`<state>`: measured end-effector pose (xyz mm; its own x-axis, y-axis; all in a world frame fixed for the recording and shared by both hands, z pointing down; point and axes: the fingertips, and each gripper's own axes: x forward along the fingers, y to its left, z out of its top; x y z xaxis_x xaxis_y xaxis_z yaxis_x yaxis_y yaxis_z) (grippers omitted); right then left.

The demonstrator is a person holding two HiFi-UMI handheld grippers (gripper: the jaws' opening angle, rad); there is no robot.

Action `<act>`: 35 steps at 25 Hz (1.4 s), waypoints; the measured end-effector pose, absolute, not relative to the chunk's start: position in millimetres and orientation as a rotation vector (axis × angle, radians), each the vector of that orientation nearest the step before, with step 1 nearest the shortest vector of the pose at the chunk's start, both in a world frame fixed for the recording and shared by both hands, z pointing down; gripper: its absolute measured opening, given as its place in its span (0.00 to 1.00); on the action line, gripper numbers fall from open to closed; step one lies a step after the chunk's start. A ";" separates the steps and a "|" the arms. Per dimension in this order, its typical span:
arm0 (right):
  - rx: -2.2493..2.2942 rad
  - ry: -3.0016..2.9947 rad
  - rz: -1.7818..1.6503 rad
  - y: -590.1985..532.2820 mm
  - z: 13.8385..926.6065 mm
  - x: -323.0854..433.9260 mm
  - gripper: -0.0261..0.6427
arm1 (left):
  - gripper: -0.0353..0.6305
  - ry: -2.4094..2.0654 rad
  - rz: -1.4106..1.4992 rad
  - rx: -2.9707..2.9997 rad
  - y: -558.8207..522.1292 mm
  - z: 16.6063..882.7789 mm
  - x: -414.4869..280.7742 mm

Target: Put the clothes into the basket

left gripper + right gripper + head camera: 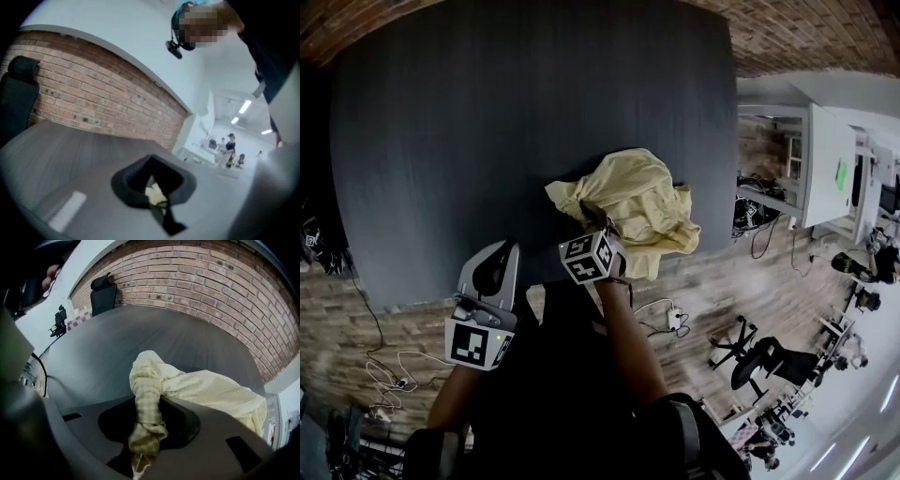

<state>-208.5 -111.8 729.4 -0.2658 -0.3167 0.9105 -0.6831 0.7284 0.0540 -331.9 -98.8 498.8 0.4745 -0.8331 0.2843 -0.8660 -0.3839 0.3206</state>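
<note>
Right gripper is pinching a bunched fold of the yellow garment, jaws closed down tight on the fabric. Garment is lying crumpled at frame centre, on the lower right edge of the dark table. Left gripper is hovering lower left, jaws together, apart from the garment.

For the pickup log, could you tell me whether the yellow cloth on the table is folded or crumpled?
Crumpled: the yellow cloth lies heaped on the table, one twisted end pinched in the right tool.
</note>
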 end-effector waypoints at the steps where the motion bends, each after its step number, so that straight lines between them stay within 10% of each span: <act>1: 0.774 -1.874 0.449 -112.3 728.6 -207.4 0.21 | 0.06 -1.415 0.106 2.303 -98.8 498.5 -330.8; 35: 1.068 -2.277 0.696 -120.7 573.0 -213.9 0.18 | 0.06 -1.423 -0.002 2.367 -90.1 441.2 -330.3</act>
